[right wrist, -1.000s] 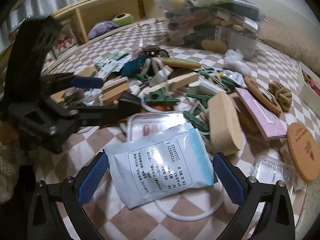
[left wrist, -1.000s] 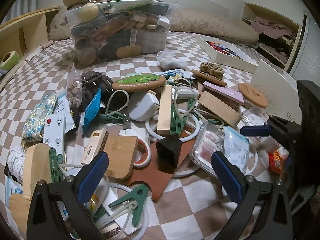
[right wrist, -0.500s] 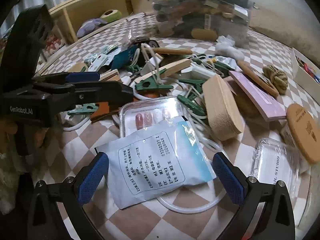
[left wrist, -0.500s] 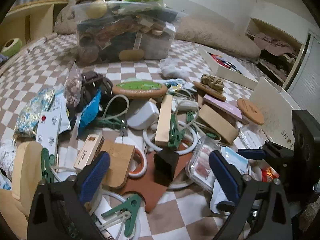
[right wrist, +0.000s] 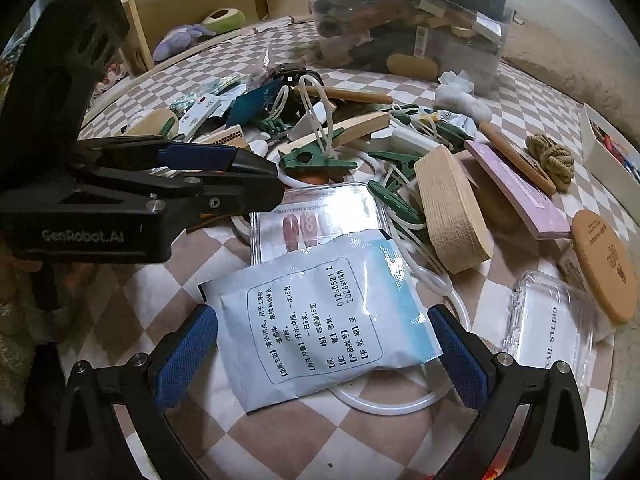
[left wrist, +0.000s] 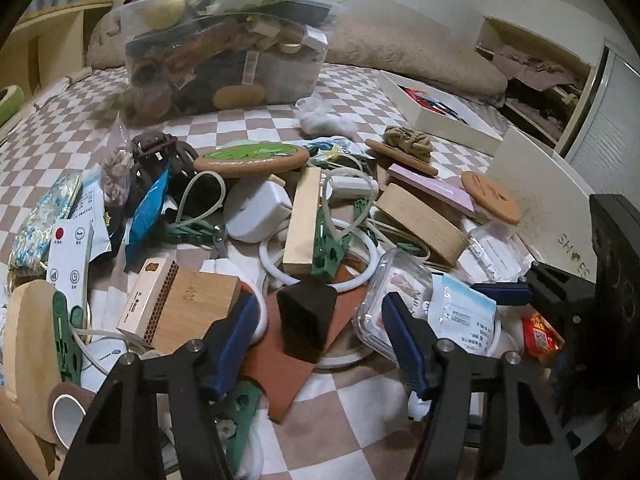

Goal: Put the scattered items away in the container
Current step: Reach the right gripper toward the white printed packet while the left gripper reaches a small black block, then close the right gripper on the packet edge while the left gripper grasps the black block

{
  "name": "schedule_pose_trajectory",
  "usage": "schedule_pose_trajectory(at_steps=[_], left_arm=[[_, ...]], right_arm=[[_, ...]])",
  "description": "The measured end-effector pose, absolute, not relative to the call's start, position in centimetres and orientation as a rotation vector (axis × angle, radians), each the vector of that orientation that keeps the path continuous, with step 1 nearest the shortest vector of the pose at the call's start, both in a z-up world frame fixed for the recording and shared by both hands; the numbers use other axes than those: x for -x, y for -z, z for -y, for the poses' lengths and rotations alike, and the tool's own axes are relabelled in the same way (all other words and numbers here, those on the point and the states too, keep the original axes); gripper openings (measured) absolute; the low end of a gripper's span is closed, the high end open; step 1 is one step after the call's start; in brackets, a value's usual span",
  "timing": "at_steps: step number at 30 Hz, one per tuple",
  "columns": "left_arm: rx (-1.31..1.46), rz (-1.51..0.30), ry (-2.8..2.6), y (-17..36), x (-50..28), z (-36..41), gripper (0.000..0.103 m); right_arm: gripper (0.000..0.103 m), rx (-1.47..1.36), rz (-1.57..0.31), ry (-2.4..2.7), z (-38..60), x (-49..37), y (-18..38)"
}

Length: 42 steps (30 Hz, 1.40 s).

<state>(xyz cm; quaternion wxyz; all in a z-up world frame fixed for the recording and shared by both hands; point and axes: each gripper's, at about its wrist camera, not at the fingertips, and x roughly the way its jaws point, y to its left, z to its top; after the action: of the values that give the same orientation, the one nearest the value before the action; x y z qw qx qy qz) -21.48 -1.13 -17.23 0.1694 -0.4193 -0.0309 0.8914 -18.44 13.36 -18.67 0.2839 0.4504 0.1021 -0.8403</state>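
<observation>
The left hand-held gripper [left wrist: 316, 334] is closing, its 2 blue pads either side of a black wedge-shaped block [left wrist: 306, 322] on a brown sheet, not yet pressing it. The right hand-held gripper [right wrist: 322, 346] stands released, straddling a white-and-blue sachet [right wrist: 320, 320] that lies on a clear case. Scattered items cover the checkered bed [right wrist: 280, 440]; the packed clear container [left wrist: 224, 48] stands well behind them.
</observation>
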Motion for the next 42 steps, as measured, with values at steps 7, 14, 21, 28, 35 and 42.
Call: schedule_pose_trajectory(at_steps=[7, 14, 21, 28, 35, 42], left_arm=[[1.194, 0.069, -2.528, 17.2, 21.2, 1.0, 0.043], [1.187, 0.041, -2.526, 17.1, 20.9, 0.7, 0.025], [1.165, 0.061, -2.525, 16.5, 20.4, 0.7, 0.021], [1.158, 0.065, -2.519, 16.2, 20.0, 0.6, 0.020], [1.129, 0.066, -2.519, 15.7, 19.5, 0.3, 0.020], [1.115, 0.074, -2.525, 15.2, 19.3, 0.3, 0.020]], right_arm=[[0.103, -1.278, -0.275, 2.265, -13.3, 18.5, 19.2], [0.078, -1.257, -0.198, 2.273, -14.1, 18.6, 18.4], [0.062, -1.252, -0.112, 2.271, -14.8, 18.7, 17.8], [0.034, -1.209, -0.001, 2.259, -15.5, 18.4, 16.8], [0.021, -1.139, 0.075, 2.266, -16.1, 17.7, 15.5], [0.013, -1.082, 0.173, 2.289, -17.6, 17.7, 14.2]])
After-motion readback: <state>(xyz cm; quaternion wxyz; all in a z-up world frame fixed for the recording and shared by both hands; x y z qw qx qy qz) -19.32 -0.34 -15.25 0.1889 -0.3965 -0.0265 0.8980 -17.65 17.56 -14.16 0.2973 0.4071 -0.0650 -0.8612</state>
